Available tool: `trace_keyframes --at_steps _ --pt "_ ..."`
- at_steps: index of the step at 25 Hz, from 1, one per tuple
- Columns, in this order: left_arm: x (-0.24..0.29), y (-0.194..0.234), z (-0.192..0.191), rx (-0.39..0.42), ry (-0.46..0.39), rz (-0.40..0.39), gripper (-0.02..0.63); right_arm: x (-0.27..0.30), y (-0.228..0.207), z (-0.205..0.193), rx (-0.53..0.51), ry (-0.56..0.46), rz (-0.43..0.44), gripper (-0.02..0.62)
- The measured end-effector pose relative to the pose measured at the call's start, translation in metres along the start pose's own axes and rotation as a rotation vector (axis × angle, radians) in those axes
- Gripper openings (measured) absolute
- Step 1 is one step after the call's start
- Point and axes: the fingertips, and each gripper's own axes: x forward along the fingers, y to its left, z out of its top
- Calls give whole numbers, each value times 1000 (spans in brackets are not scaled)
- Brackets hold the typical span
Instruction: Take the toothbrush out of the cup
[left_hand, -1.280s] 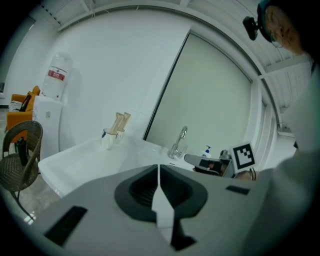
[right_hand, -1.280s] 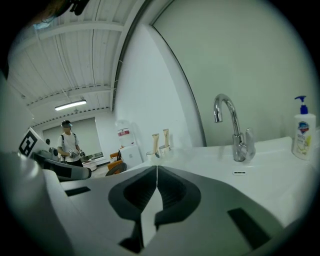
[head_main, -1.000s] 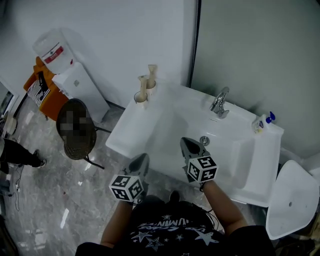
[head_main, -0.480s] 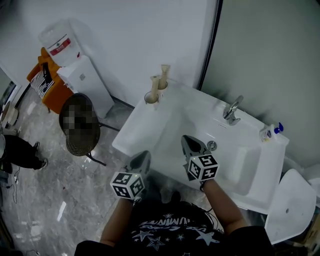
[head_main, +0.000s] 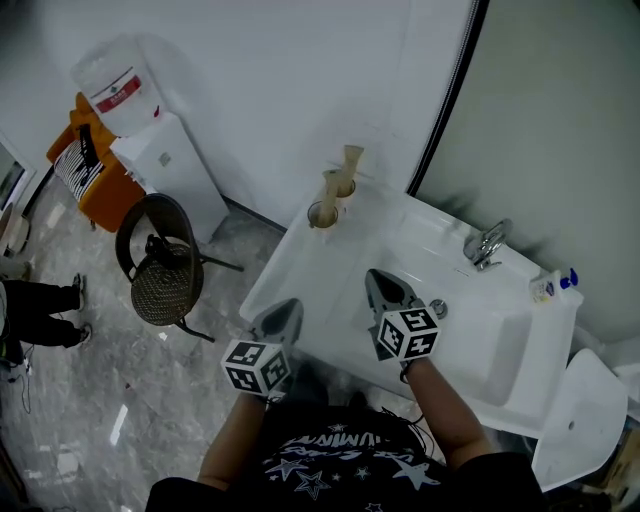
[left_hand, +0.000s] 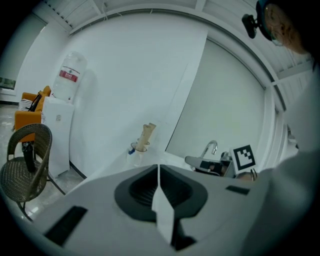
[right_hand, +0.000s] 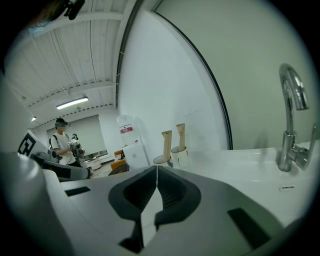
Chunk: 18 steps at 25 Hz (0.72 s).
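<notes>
Nothing was done yet: both toothbrushes (head_main: 331, 184) stood in their cups (head_main: 321, 214) at the far corner of the sink (head_main: 330, 262). The left tongs (head_main: 283, 312) and right tongs (head_main: 386, 287) were closed and empty, well short of them.

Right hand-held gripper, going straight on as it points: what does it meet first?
Probably the nearer cup holding a toothbrush, straight beyond the shut right hand-held gripper; depth is unclear, so the white counter could come first.

So it's a white rectangular ceramic washbasin counter (head_main: 330, 270) set against the wall. In its far left corner sits a small white round cup (head_main: 322, 214) with a second white cup (head_main: 346, 188) just behind it. There's a chrome tap (head_main: 485, 245) at the back edge and a little white bottle with a blue cap (head_main: 553, 287) at the far right.
</notes>
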Motion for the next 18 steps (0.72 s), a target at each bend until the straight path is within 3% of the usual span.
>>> trace_keyframes --at_steps 18 --pt "42 91 42 -18 9 -7 25 110 -11 29 6 26 -20 17"
